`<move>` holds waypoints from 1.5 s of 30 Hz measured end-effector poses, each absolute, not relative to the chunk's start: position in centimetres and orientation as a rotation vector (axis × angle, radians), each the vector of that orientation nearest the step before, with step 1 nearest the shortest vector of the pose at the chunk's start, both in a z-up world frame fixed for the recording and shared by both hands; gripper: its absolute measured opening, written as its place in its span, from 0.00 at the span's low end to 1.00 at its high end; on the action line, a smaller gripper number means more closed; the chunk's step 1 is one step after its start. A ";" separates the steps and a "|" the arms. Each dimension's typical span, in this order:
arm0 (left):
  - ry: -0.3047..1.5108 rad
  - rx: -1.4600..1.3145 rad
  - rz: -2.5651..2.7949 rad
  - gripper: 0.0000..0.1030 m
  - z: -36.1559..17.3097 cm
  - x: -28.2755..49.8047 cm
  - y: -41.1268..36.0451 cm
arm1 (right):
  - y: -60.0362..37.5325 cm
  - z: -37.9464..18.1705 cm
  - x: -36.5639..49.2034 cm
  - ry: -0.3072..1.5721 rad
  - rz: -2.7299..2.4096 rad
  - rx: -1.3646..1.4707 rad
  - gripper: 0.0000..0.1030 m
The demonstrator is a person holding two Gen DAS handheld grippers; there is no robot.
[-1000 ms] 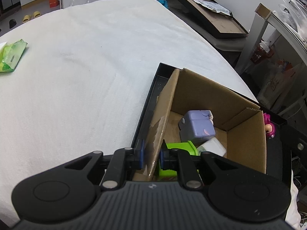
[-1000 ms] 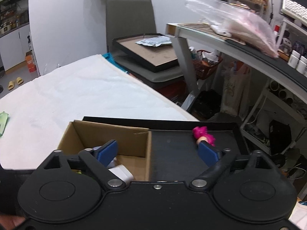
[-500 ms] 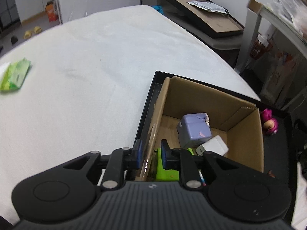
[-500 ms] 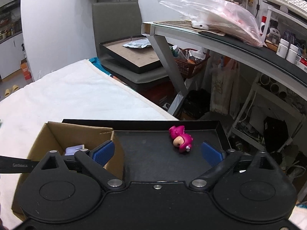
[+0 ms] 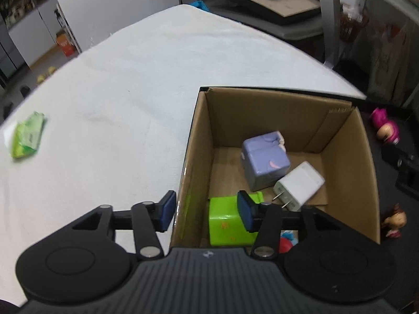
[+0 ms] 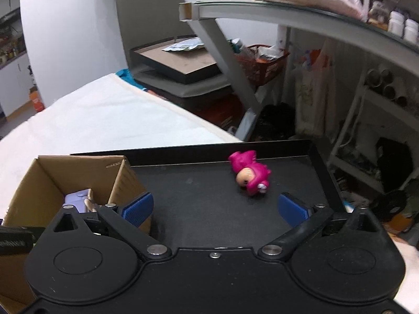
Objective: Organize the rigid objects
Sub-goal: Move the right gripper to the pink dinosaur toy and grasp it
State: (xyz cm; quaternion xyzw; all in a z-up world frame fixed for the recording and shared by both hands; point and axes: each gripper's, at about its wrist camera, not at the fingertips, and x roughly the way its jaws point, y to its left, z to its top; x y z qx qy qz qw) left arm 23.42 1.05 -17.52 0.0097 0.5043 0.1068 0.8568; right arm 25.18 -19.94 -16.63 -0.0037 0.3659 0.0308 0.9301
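Now the left gripper (image 5: 205,210) hangs released, its fingers straddling the left wall of the box (image 5: 195,141). Farther right, the right gripper (image 6: 214,206) gapes wide just near of the pink figure (image 6: 250,176) lying on the black tray (image 6: 199,198).

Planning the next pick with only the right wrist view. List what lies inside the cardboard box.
Observer: The left wrist view shows a purple cube, a white charger plug and a green block in the cardboard box; something red and blue is half hidden.
Operator: Report any toy on the black tray besides the pink figurine.
Observer: A brown-haired figurine lies on the tray beside the box's right wall.
Operator: Give the left claw's state.
Observer: The left claw is open and straddles the box's left wall, one finger outside and one inside.
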 end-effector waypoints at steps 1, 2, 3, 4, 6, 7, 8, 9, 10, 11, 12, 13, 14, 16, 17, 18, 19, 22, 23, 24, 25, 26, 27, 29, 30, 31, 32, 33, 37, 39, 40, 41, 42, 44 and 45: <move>1.064 0.023 0.228 0.50 -17.5 23.6 0.9 | -20.1 -16.9 25.4 0.748 0.075 0.000 1.00; 1.069 0.019 0.234 0.50 -17.5 23.7 0.8 | -20.2 -17.2 25.6 0.751 0.076 0.002 1.00; 1.074 0.015 0.241 0.50 -17.4 23.9 0.7 | -20.3 -17.5 25.9 0.756 0.074 0.000 1.00; 1.078 0.017 0.248 0.50 -17.4 24.1 0.6 | -20.5 -17.8 26.1 0.760 0.074 0.001 1.00; 1.082 0.025 0.264 0.51 -17.2 24.3 0.6 | -21.1 -18.4 26.8 0.764 0.076 0.012 1.00; 1.084 0.024 0.275 0.51 -17.1 24.5 0.6 | -21.4 -18.6 27.0 0.765 0.076 0.018 1.00; 1.088 0.020 0.289 0.51 -17.0 24.5 0.8 | -21.7 -18.9 27.4 0.768 0.075 0.023 1.00; 1.090 0.018 0.296 0.51 -16.9 24.6 0.9 | -21.9 -19.2 27.7 0.771 0.076 0.029 1.00; 1.094 0.018 0.303 0.51 -16.8 24.6 0.9 | -22.1 -19.6 28.0 0.771 0.077 0.036 1.00; 1.098 0.019 0.313 0.51 -16.8 24.6 1.0 | -22.3 -20.0 28.4 0.779 0.075 0.041 1.00; 1.101 0.019 0.323 0.51 -16.7 24.7 0.9 | -22.6 -20.5 28.8 0.791 0.067 0.046 1.00; 1.100 0.019 0.331 0.51 -16.5 24.7 0.9 | -22.8 -20.7 29.0 0.796 0.064 0.054 1.00; 1.098 0.024 0.341 0.51 -16.4 24.7 0.8 | -23.1 -21.0 29.2 0.799 0.065 0.069 1.00; 1.100 0.042 0.360 0.51 -16.2 24.9 0.6 | -23.4 -21.4 29.5 0.805 0.070 0.089 1.00; 1.105 0.046 0.366 0.51 -16.2 25.0 0.5 | -23.6 -21.5 29.7 0.809 0.070 0.098 1.00; 1.110 0.046 0.371 0.51 -16.1 25.1 0.4 | -23.7 -21.6 29.8 0.809 0.070 0.107 1.00; 1.114 0.046 0.375 0.51 -16.1 25.2 0.3 | -23.8 -21.7 29.9 0.811 0.070 0.116 1.00; 1.124 0.057 0.380 0.51 -16.0 25.4 -0.2 | -24.2 -22.1 30.2 0.818 0.066 0.136 0.99; 1.129 0.059 0.381 0.51 -16.0 25.5 -0.3 | -24.3 -22.2 30.3 0.820 0.062 0.137 0.99; 1.136 0.058 0.381 0.51 -16.1 25.7 -0.5 | -24.4 -22.2 30.4 0.817 0.057 0.138 0.99; 1.141 0.057 0.384 0.51 -16.2 25.8 -0.6 | -24.5 -22.2 30.6 0.807 0.053 0.139 0.99; 1.145 0.058 0.387 0.51 -16.2 25.9 -0.7 | -24.6 -22.2 30.8 0.800 0.051 0.139 0.99; 1.148 0.058 0.389 0.51 -16.2 26.0 -0.9 | -24.8 -22.1 31.1 0.793 0.051 0.142 0.99; 1.152 0.054 0.386 0.51 -16.1 26.1 -1.2 | -25.1 -21.9 31.5 0.775 0.057 0.152 0.95; 1.155 0.057 0.388 0.51 -16.1 26.2 -1.3 | -25.2 -21.9 31.7 0.773 0.061 0.156 0.92; 1.157 0.062 0.392 0.51 -16.0 26.2 -1.5 | -25.2 -22.0 31.8 0.778 0.077 0.156 0.79; 1.157 0.065 0.396 0.51 -16.0 26.2 -1.6 | -25.2 -22.1 31.8 0.785 0.091 0.154 0.48; 1.158 0.065 0.397 0.51 -16.0 26.2 -1.6 | -25.2 -22.2 31.9 0.798 0.087 0.140 0.34; 1.162 0.064 0.400 0.51 -16.0 26.1 -1.7 | -24.3 -21.5 31.4 0.789 0.117 0.088 0.26; 1.160 0.069 0.399 0.51 -15.9 26.0 -1.8 | -23.7 -20.7 31.1 0.776 0.135 0.077 0.26; 1.160 0.071 0.398 0.51 -15.9 26.0 -1.8 | -23.3 -20.2 30.8 0.773 0.146 0.076 0.26; 1.159 0.071 0.398 0.51 -15.8 25.9 -1.8 | -22.9 -19.9 30.7 0.776 0.152 0.071 0.26; 1.158 0.071 0.397 0.51 -15.9 25.9 -1.8 | -22.7 -19.7 30.5 0.780 0.158 0.072 0.26; 1.159 0.081 0.395 0.51 -15.9 25.8 -1.9 | -22.7 -19.5 30.1 0.795 0.166 0.088 0.26; 1.158 0.087 0.394 0.51 -16.0 25.8 -1.9 | -22.7 -19.4 29.9 0.801 0.169 0.098 0.26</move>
